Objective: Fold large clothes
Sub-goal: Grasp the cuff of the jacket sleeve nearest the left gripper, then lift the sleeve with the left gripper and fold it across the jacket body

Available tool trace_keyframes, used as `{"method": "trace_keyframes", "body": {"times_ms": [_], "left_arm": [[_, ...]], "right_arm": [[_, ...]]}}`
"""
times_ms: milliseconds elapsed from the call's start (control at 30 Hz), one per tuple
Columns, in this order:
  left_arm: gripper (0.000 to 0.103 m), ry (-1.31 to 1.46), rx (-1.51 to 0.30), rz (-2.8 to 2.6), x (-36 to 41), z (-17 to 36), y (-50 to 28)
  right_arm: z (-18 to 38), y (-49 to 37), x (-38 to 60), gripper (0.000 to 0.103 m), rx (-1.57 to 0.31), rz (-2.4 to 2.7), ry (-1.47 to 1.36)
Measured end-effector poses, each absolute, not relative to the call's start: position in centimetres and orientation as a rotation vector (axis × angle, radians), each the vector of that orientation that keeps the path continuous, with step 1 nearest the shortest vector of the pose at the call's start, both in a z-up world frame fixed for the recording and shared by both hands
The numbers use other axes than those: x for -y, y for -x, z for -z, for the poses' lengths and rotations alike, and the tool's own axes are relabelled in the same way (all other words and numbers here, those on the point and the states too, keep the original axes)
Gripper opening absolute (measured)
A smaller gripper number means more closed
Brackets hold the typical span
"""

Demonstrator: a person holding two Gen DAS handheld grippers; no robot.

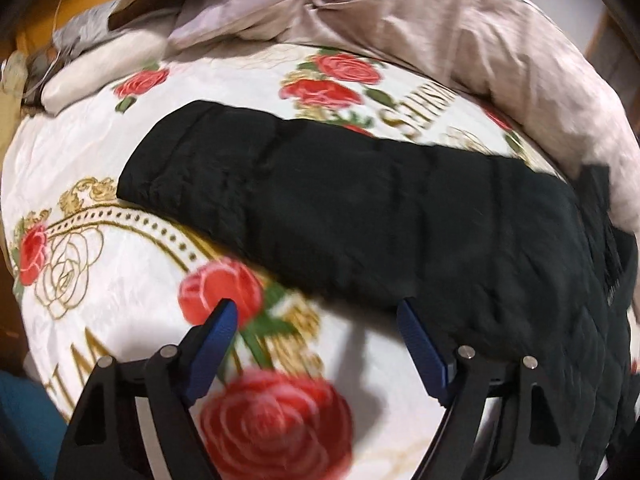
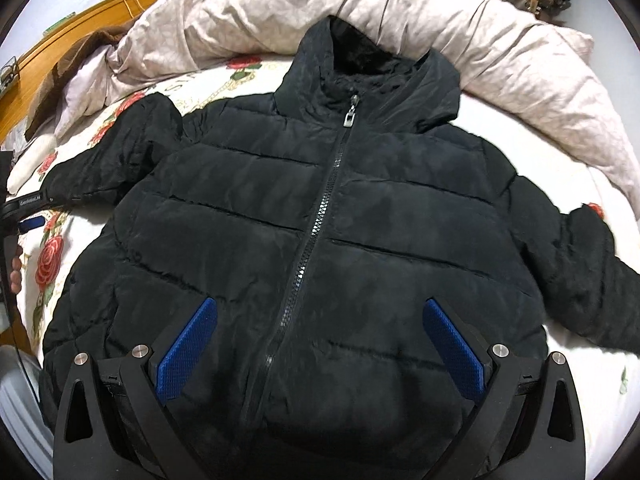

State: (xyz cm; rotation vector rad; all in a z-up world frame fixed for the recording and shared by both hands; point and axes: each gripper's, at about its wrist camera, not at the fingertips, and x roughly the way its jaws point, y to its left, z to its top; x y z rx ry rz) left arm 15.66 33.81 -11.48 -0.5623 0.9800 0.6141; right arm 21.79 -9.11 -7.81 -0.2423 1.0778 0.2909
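A black hooded puffer jacket point(image 2: 320, 216) lies flat, zipped, front up on a rose-printed bedspread point(image 2: 48, 264), hood toward the far side, both sleeves spread out. My right gripper point(image 2: 320, 312) is open and empty above the jacket's lower front, astride the zipper. In the left wrist view the jacket's left sleeve point(image 1: 320, 200) stretches across the bedspread point(image 1: 100, 160). My left gripper point(image 1: 316, 312) is open and empty just in front of the sleeve's near edge. The left gripper also shows at the left edge of the right wrist view point(image 2: 28, 220).
A crumpled beige duvet point(image 2: 480, 52) lies bunched along the far side of the bed, close behind the hood. A white pillow point(image 1: 100, 68) and grey and brown clothes point(image 1: 88, 28) lie by the wooden headboard point(image 2: 80, 28) at far left.
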Motion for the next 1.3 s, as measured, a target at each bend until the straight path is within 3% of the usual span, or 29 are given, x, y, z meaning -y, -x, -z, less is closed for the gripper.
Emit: {"method": "trace_keyframes", "body": {"times_ms": [300,400,567,633,967,1300], "left_arm": [[0.083,0.69,-0.896,-0.685,-38.9,13.5,-16.7],[0.077,0.654,-0.875,-0.692,-39.0,13.7,-17.4],[0.026,0.597,-0.845,-0.685,-38.6,12.3,-17.6],[0.019,0.579,-0.837,-0.67,-38.3,11.1,-17.6],[0.015,0.499,-0.714,-0.481,-33.0,-0.3,-17.3],[0.015,0.407,-0.662,-0.174,-21.5,-9.1,-20.6]], "right_arm": [[9.8,-24.4,9.0,0.102,-1.122,-0.269,0.248],[10.2,-25.0,9.1,0.102,-1.126,-0.257,0.24],[9.8,-24.8,9.4,0.097,-1.115,-0.252,0.244],[9.4,-24.6,9.7,0.097,-1.103,-0.245,0.244],[5.1,-21.9,12.8,0.097,-1.043,-0.171,0.224],[0.8,-19.1,18.1,0.097,-0.975,-0.123,0.111]]}}
